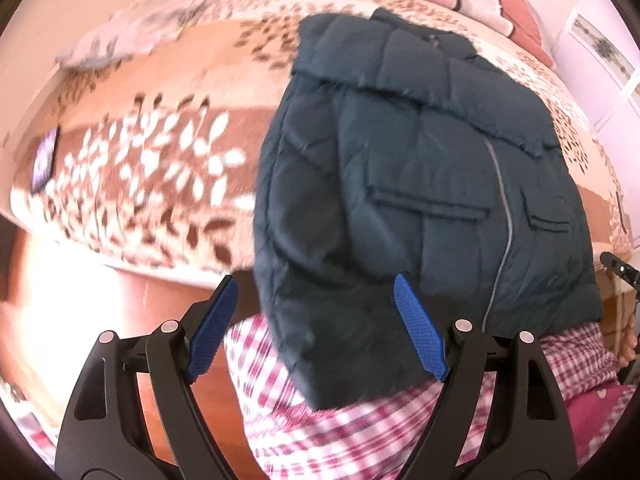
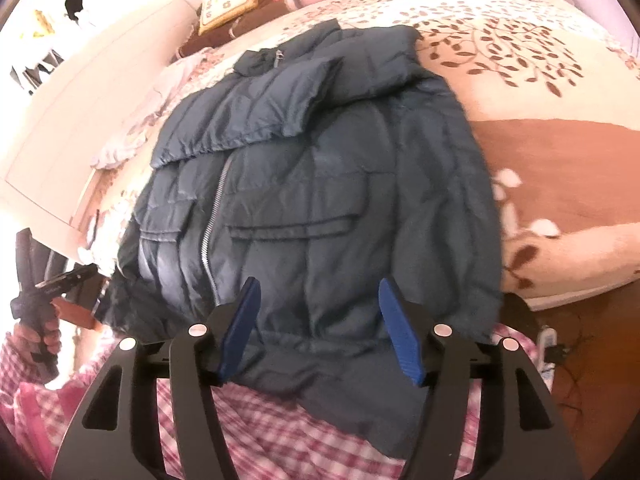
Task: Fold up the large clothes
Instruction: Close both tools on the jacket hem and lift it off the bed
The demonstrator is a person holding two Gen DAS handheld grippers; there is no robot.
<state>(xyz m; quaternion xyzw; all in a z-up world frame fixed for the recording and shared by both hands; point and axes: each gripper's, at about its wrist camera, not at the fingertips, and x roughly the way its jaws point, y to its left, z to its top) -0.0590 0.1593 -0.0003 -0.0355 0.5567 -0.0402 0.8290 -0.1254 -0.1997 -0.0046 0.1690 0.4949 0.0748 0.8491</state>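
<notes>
Bed (image 2: pixel 560 160) holds the jacket (image 2: pixel 320 184) under both spread, empty grippers, left gripper (image 1: pixel 316 328) and right gripper (image 2: pixel 318 330); grab its near hem, fold away evenly.

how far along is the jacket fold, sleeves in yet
Done: the dark jacket lies zipped, front up on the bed, and one sleeve is folded across the chest; the other sleeve I cannot make out. In hand: nothing. The left gripper and right gripper are both open above the hem, which hangs off the bed edge. Left: probably folding the body up from the hem.
</notes>
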